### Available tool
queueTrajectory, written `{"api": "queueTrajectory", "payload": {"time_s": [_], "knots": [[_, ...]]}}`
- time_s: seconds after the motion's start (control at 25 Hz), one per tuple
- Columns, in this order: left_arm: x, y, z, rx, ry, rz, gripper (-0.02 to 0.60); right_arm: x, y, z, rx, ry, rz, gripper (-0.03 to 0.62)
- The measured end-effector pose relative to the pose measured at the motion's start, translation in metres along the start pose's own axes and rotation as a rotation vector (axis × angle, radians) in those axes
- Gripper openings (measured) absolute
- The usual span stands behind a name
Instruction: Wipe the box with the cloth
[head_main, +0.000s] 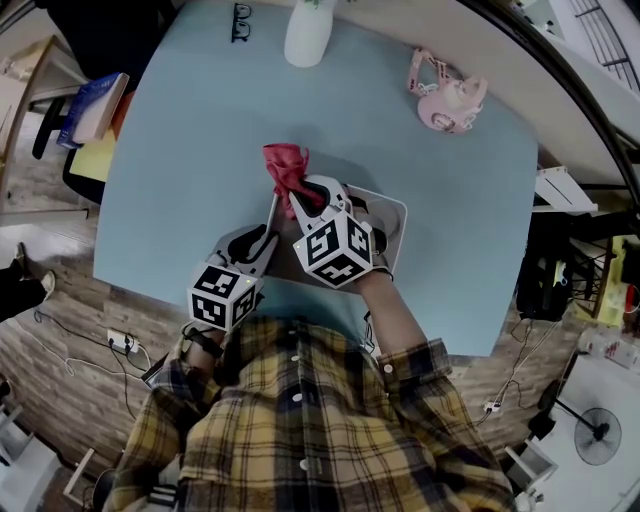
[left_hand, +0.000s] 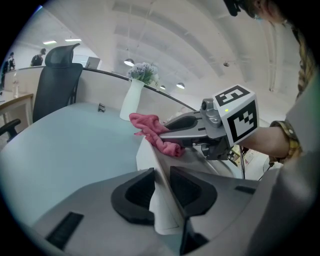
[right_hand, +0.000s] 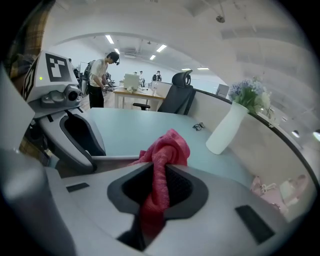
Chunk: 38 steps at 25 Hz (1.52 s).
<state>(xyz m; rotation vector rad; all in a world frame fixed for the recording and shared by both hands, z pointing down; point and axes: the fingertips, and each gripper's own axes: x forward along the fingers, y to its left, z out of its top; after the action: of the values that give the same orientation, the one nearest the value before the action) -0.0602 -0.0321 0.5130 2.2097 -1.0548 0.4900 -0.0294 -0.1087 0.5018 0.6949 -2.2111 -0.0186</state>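
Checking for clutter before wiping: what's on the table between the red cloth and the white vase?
Nothing: in the head view the table is bare between the cloth and the vase.

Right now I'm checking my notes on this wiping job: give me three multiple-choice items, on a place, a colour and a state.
1. The vase stands: A at the table's far edge; B on the floor; C on a chair.
2. The cloth is: A green; B pinkish red; C yellow.
3. The left tongs are: A open above the vase; B shut on glasses; C shut on the box's wall.
1 A, seen in the head view; 2 B, in every view; 3 C, they clamp its white wall.
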Motion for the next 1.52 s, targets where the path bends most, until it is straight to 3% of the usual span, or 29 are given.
{"api": "queueTrajectory", "payload": {"time_s": [0.2,0.52,1.04,1.52], "knots": [[-0.002,0.002,-0.001,-0.005,-0.005,-0.004,0.092,-0.002,-0.002,-0.003,0.042,0.012,-0.009,0.064],[-0.001,0.002,0.0,0.01,-0.006,0.004,0.092,-0.019,-0.016,-0.029,0.003,0.075,-0.07,0.064],[-0.002,0.001,0.0,0.03,-0.021,0.018,0.092,-0.056,-0.035,-0.068,0.1,0.111,-0.115,0.064],[-0.003,0.0,0.0,0.037,-0.037,0.026,0.092,-0.088,-0.056,-0.109,0.161,0.172,-0.244,0.064]]}}
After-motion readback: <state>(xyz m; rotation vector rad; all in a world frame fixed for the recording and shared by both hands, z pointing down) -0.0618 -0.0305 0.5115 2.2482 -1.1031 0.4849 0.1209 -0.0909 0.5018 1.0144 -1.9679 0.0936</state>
